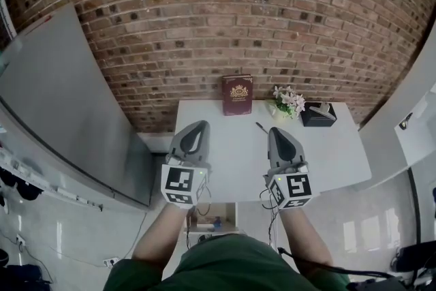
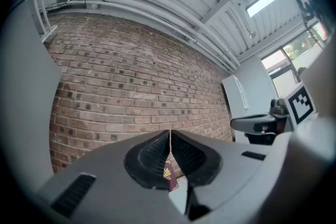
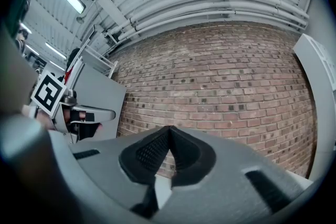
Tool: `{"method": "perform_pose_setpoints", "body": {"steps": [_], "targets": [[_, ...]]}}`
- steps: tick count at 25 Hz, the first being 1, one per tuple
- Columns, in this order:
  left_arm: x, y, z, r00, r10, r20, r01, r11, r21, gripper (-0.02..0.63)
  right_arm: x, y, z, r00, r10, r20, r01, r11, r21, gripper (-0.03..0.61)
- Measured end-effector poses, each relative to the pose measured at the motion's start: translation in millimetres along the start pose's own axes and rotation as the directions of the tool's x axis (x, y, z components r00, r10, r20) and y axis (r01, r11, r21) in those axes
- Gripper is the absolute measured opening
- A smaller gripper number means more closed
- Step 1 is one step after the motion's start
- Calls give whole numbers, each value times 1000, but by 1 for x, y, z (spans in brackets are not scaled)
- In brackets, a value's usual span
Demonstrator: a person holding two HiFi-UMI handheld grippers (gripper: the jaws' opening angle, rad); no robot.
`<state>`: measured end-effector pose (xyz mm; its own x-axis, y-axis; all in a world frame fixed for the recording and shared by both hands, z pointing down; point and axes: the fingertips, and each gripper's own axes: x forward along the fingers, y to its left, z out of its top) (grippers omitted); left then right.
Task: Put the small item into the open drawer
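Nearest the camera, the person's green top [image 1: 225, 262] and two bare forearms fill the bottom of the head view. Between the forearms, below the table's near edge, is the open drawer [image 1: 226, 213], with a few small things inside that are too small to name.

Over the white table [image 1: 231, 167], the left gripper [image 1: 196, 125] and the right gripper [image 1: 275, 130] are held side by side, pointing towards the wall. The small item [image 1: 260, 126], thin and dark, lies on the tabletop between the two, just beside the right gripper's tip. It touches neither gripper.

Only the head view shows that item and the drawer. The left gripper view shows a dark red book [image 2: 169, 178] through the gap under its jaw tips, while the right gripper view shows only a strip of white tabletop there. Each gripper view shows the other gripper off to its side.

Both pairs of jaws are fully closed, with the ribbed pads meeting at the tip and nothing between them.

Farther back, the book stands against the brick wall [image 1: 225, 17]. To its right are a small bunch of flowers [image 1: 289, 101] and a black box [image 1: 318, 114].
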<state>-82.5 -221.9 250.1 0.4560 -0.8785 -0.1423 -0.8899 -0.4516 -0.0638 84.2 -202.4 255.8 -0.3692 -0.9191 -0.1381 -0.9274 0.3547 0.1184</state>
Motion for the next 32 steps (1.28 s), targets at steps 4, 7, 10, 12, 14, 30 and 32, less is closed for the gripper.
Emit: {"method": "perform_pose_setpoints", "body": {"steps": [4, 7, 10, 12, 14, 30, 32], "targets": [[4, 2, -1, 1000, 0, -1, 0, 1000, 0, 11, 4, -1, -3, 1000, 0, -3, 0, 1000, 7, 0], [5, 2, -2, 1000, -4, -6, 4, 1000, 0, 11, 5, 0, -5, 1000, 3, -8, -3, 999, 32, 0], [7, -1, -4, 1000, -13, -17, 13, 1000, 6, 11, 6, -1, -6, 1000, 6, -11, -6, 999, 44, 0], [8, -2, -3, 1000, -16, -14, 16, 1000, 9, 11, 6, -2, -6, 1000, 5, -12, -5, 999, 45, 0], [9, -2, -2, 1000, -17, -13, 17, 1000, 10, 11, 7, -2, -7, 1000, 4, -13, -3, 999, 46, 0], [10, -5, -11, 1000, -12, -28, 12, 1000, 11, 11, 5, -3, -13, 1000, 14, -16, -13, 999, 41, 0], [9, -7, -12, 999, -12, -30, 12, 1000, 11, 11, 4, -3, -14, 1000, 15, -16, -15, 999, 42, 0]]}}
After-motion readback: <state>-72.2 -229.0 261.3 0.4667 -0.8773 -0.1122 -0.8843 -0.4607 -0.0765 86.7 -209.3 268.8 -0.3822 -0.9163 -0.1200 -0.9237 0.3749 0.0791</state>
